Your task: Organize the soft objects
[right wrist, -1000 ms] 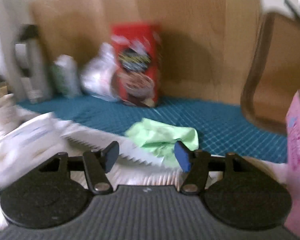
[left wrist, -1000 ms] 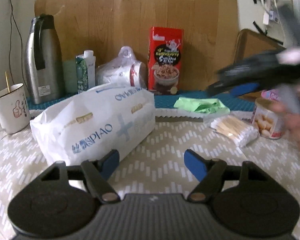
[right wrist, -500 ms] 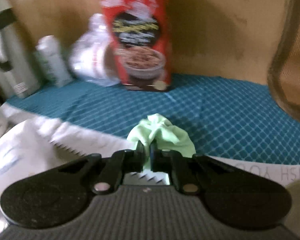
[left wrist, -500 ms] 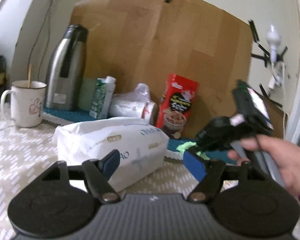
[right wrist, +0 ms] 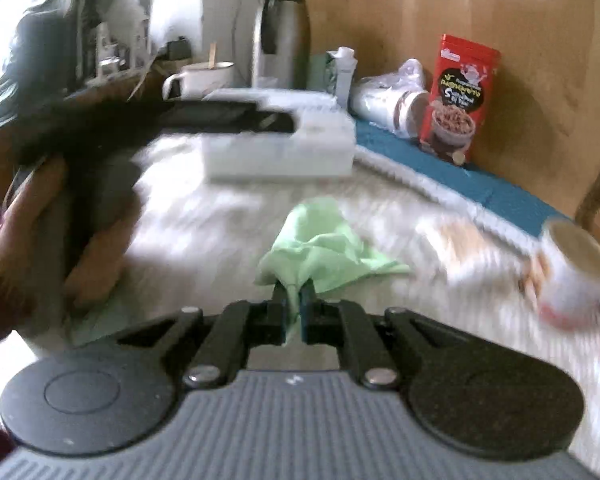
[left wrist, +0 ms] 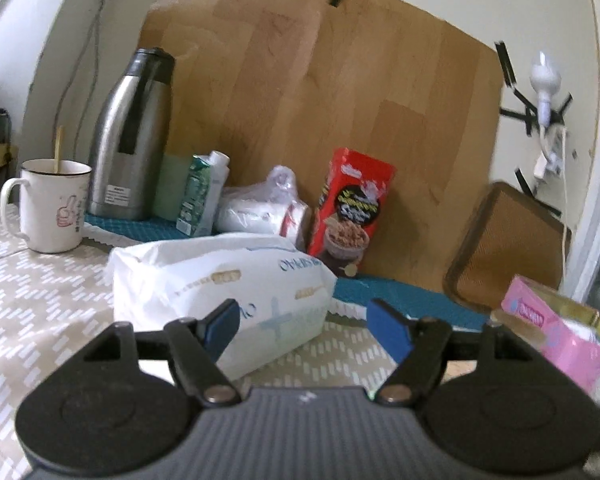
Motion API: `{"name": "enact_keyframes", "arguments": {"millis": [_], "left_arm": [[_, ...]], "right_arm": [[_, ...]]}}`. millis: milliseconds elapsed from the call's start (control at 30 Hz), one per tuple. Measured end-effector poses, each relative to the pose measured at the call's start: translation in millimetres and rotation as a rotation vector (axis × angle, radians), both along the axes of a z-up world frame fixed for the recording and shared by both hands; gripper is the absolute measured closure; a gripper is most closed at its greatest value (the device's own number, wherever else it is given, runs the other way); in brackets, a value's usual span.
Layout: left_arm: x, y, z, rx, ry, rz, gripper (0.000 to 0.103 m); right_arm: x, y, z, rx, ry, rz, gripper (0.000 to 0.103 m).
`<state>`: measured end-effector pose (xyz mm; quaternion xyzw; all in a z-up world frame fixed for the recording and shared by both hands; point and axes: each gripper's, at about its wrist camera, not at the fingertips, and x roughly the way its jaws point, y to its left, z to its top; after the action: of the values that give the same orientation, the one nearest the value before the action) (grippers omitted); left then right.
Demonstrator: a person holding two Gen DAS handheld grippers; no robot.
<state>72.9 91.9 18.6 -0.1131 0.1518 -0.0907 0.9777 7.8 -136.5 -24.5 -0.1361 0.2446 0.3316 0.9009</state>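
My right gripper [right wrist: 294, 300] is shut on a light green cloth [right wrist: 320, 246], which hangs bunched from the fingertips above the patterned tablecloth [right wrist: 228, 216]. My left gripper [left wrist: 304, 324] is open and empty, just in front of a white soft tissue pack [left wrist: 220, 280] lying on the table. The tissue pack also shows blurred in the right wrist view [right wrist: 280, 148]. The left gripper appears there as a dark blurred shape held by a hand [right wrist: 100, 152].
At the back stand a steel thermos [left wrist: 132, 136], a white mug [left wrist: 52, 204], a green carton [left wrist: 202, 196], a plastic-wrapped bundle [left wrist: 264, 212] and a red box [left wrist: 350, 212]. A pink box [left wrist: 560, 332] is at the right. A can [right wrist: 576, 276] sits right of the cloth.
My right gripper closed on the green cloth at the blue mat, lifted it and swung left over the tablecloth. My left gripper tilted up and stayed open.
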Motion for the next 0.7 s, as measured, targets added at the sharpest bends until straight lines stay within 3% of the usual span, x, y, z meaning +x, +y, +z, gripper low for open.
{"name": "enact_keyframes", "arguments": {"millis": [67,200,267,300,333,400,533,600,700], "left_arm": [[1,-5,0,0.024,0.015,-0.031,0.031],[0,-18,-1,0.07,0.073,-0.103,0.031],[-6,-26,-1,0.026,0.115,-0.156,0.031],[-10,-31,-2,-0.005,0.137,-0.191,0.031],[-15,-39,-2,-0.025,0.161,-0.23,0.031],[-25,-58,-1,-0.009,0.194,-0.299,0.031],[-43,-103,-2,0.085,0.252,-0.439,0.027],[-49,-118,-3,0.118,0.275,-0.472,0.026],[-50,-130,-7,0.076,0.35,-0.52,0.034]], "right_arm": [[-19,-18,-8,0.021,-0.007,-0.038,0.094],[-46,-61,-19,0.035,-0.042,-0.22,0.091],[-49,-81,-21,0.045,-0.055,-0.288,0.088],[-52,-90,-22,0.052,-0.065,-0.321,0.082],[-55,-96,-22,0.051,-0.078,-0.353,0.067],[-59,-104,-23,0.051,-0.113,-0.401,0.05],[-66,-106,-22,0.083,-0.136,-0.368,0.032],[-69,-103,-23,0.098,-0.14,-0.333,0.029],[-67,-90,-29,0.087,-0.134,-0.314,0.03]]}}
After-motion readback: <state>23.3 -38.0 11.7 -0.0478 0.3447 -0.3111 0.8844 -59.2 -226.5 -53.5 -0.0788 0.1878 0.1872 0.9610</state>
